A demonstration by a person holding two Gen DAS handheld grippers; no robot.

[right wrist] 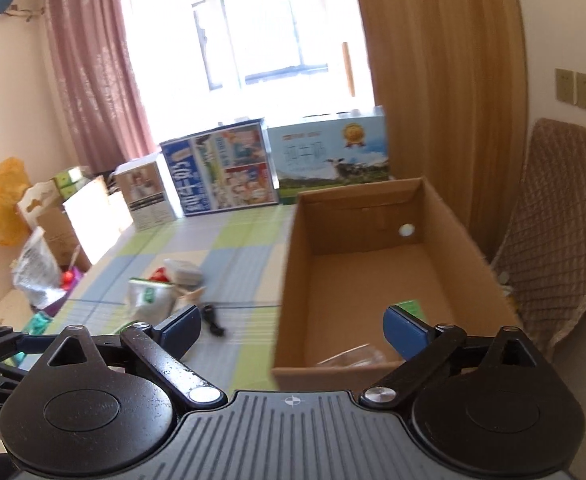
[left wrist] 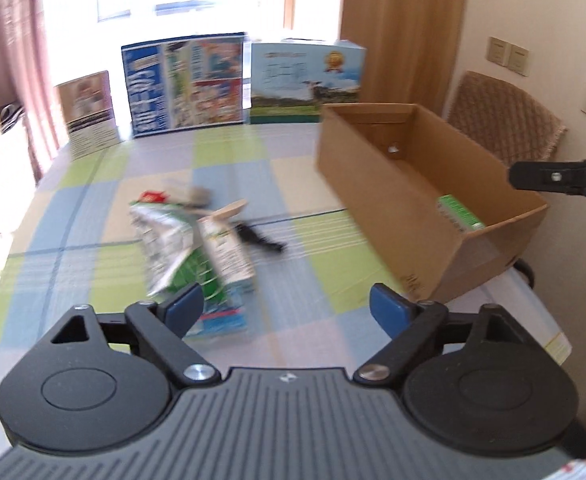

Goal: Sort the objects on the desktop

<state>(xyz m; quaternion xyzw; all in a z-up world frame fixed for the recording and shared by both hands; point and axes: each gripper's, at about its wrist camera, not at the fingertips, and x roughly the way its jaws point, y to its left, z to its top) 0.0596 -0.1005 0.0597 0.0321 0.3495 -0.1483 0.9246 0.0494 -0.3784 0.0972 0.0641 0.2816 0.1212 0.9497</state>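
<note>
Left wrist view: your left hand-held gripper [left wrist: 285, 306] hung agape, empty, above the wrapper pile [left wrist: 189, 248].
Right hand-held gripper [right wrist: 293, 326]: spread, empty, over the cardboard box [right wrist: 293, 280].
Risk: crinkled wrappers overlapped; you might have pinched two.

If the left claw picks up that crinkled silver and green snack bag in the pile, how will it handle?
The snack bag looks creased and foil-like, so it is probably light and floppy, sagging either side of a pinch. Its shiny surface may slip between the pads. It overlaps the small carton, so lifting it could drag or tip that. The left claw is open above the pile.
</note>
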